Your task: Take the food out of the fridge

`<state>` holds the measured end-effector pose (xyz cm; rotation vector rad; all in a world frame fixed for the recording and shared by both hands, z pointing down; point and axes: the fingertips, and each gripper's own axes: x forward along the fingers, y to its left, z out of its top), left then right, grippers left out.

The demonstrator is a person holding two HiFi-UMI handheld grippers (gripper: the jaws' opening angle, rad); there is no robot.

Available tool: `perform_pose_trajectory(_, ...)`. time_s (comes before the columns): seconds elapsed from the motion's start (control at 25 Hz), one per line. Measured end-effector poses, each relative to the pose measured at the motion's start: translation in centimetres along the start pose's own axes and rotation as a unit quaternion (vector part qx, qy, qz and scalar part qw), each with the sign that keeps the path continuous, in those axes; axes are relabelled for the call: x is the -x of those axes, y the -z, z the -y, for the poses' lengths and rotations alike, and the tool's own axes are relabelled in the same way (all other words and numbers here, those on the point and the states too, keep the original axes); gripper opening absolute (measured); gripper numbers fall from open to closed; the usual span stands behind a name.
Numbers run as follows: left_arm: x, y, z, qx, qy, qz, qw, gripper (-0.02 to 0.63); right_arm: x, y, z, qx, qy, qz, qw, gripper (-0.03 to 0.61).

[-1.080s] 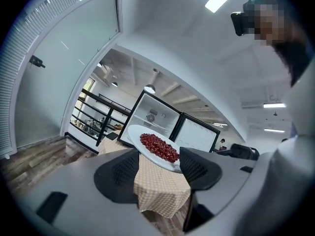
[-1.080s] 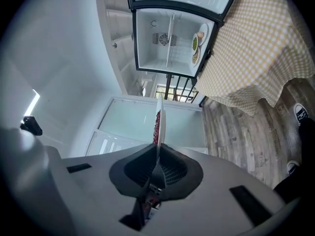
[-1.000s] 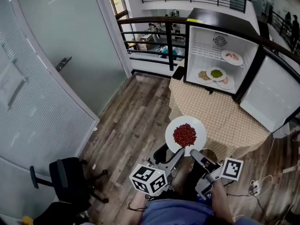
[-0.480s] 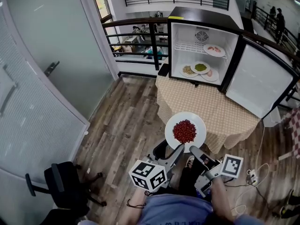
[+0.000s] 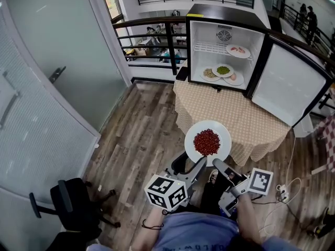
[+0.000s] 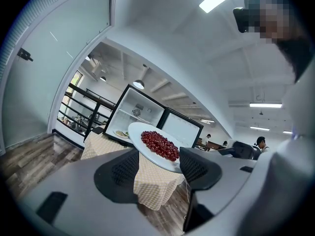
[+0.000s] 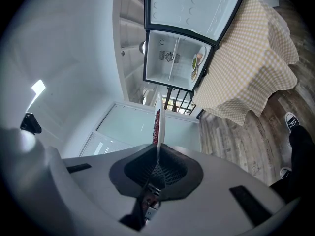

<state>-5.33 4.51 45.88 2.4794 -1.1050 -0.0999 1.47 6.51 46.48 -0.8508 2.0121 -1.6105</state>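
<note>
A white plate (image 5: 208, 141) heaped with small red food hangs over the near edge of the table (image 5: 246, 122), which wears a checked cloth. My right gripper (image 5: 215, 165) is shut on the plate's near rim; the right gripper view shows the plate (image 7: 160, 124) edge-on between the pads. My left gripper (image 5: 198, 166) stands open at the plate's near-left rim, and the plate (image 6: 157, 146) lies across above its spread jaws. Behind the table the fridge (image 5: 209, 38) stands open. Three plates of food (image 5: 223, 70) sit on its floor and one more plate (image 5: 238, 49) on the shelf.
The fridge door (image 5: 285, 85) swings out to the right over the table. A glass wall with a door (image 5: 52, 88) fills the left, and a black office chair (image 5: 73, 208) stands at lower left. A railing (image 5: 152, 33) runs behind. Cables and a power strip (image 5: 280, 192) lie at right.
The head view has swung, so the fridge and table now sit further left and up. The plate has moved slightly toward the table's near edge, still in the same hold.
</note>
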Motion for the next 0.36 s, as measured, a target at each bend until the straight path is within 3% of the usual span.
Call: perform_pose_trajectory(0.36,-0.5,-0.9,-0.7,-0.011,-0.001,0.005,0.9999,0.267,-0.7,-0.8,0.4,0.008,0.007,-0.004,1.0,0.026)
